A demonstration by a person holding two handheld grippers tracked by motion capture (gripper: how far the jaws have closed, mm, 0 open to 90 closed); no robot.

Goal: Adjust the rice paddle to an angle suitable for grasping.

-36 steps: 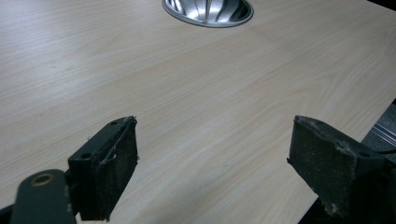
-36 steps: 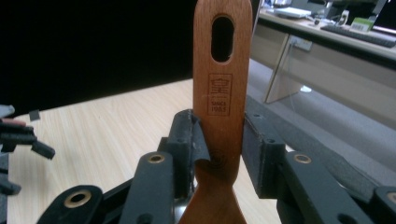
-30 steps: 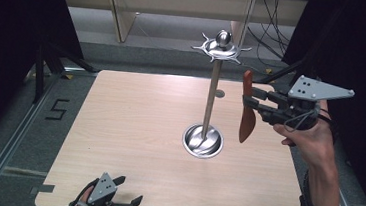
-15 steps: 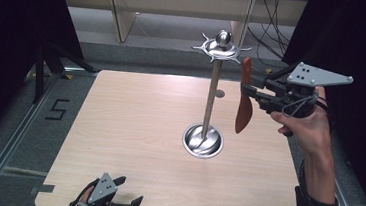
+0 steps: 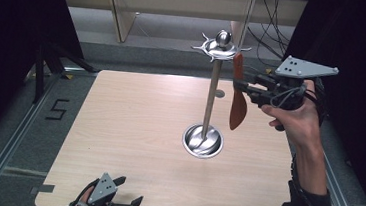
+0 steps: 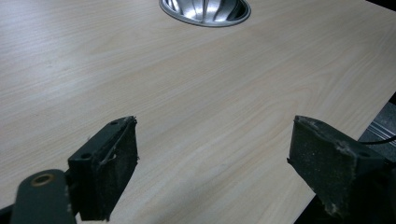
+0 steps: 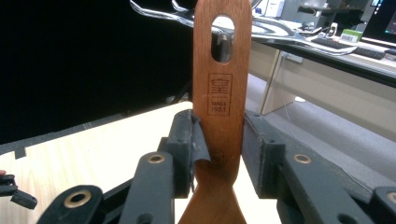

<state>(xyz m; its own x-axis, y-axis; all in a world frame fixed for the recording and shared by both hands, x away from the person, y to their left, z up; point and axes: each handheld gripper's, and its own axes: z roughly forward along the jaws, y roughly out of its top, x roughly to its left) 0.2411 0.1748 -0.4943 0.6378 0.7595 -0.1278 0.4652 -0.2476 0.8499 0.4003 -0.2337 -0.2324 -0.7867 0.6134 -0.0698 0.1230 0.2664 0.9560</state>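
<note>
A brown wooden spatula (image 5: 238,99) hangs upright in the air, handle end up, with my right gripper (image 5: 242,86) shut on its handle. In the right gripper view the spatula (image 7: 219,112) has an oval hole at its top, level with the metal hooks (image 7: 159,13) of the stand. The steel utensil stand (image 5: 210,98) rises from a round base (image 5: 203,141) mid-table, and its hooked crown (image 5: 219,48) sits just left of the spatula's top. My left gripper (image 5: 124,201) rests open at the table's near edge, with nothing between its pads (image 6: 112,165).
The light wooden table (image 5: 118,127) lies under everything. The stand's base (image 6: 205,10) shows at the top of the left gripper view. A shelf unit (image 5: 123,12) stands beyond the far edge and cables (image 5: 272,35) hang at the back right. A metal rail (image 5: 12,138) runs along the left.
My right gripper has carried the spatula up and left, bringing its top end close to the stand's hooked crown. The left gripper has stayed put.
</note>
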